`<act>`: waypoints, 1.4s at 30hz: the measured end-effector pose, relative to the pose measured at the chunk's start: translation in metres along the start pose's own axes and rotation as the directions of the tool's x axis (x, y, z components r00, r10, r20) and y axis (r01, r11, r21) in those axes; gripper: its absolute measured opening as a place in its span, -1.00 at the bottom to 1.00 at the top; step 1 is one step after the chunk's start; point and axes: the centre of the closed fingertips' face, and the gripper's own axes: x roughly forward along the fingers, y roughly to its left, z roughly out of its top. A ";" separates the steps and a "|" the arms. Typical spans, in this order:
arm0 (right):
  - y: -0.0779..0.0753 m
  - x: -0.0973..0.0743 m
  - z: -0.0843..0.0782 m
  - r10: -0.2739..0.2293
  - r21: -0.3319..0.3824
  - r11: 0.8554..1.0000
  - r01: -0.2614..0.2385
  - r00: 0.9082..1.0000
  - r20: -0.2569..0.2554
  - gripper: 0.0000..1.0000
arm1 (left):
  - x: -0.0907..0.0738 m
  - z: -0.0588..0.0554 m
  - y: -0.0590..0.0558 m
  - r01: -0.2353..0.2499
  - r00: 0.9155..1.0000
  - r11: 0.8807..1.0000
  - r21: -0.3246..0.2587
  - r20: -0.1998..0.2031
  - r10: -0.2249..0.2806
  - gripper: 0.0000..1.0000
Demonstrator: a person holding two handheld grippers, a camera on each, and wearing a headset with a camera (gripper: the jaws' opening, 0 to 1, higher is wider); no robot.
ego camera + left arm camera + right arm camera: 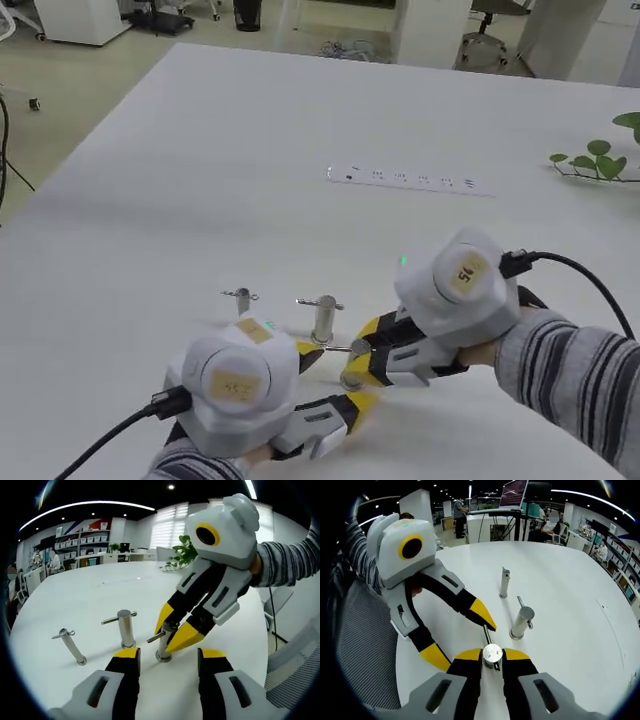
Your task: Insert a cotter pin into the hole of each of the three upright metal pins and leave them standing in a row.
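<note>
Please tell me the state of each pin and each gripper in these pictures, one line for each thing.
Far metal pin: standing, cotter pin through it.
Middle metal pin: standing, cotter pin through it.
Near metal pin: standing, gripped at its head, cotter pin sticking out sideways.
Right gripper: shut on the near metal pin.
Left gripper: open, holding nothing.

Left gripper (170, 653) and right gripper (492, 655) had rounded white-grey housings (235, 380), black fingers (125, 680) tipped yellow, and black cables (110, 435) behind. Sleeve (570, 370) behind fingers was grey-striped.
</note>
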 end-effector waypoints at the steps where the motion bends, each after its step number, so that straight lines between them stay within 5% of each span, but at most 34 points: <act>1: 0.000 0.000 0.000 0.001 -0.003 1.000 -0.001 1.000 0.001 -0.81 | -0.002 0.000 0.001 -0.001 1.000 1.000 0.001 0.000 0.001 -0.09; 16: -0.003 -0.003 -0.002 -0.002 -0.013 1.000 0.002 1.000 -0.003 -0.83 | -0.028 0.007 0.008 0.000 1.000 1.000 0.006 0.015 0.000 0.21; 28: -0.030 -0.018 -0.007 -0.058 0.014 0.998 0.058 0.998 -0.014 -0.83 | -0.049 0.018 0.029 -0.053 0.997 0.998 -0.036 0.055 0.054 0.35; 42: -0.053 -0.024 -0.016 -0.095 0.024 0.995 0.096 0.995 -0.040 -0.83 | -0.069 0.012 0.052 -0.105 0.994 0.993 -0.046 0.028 0.107 0.47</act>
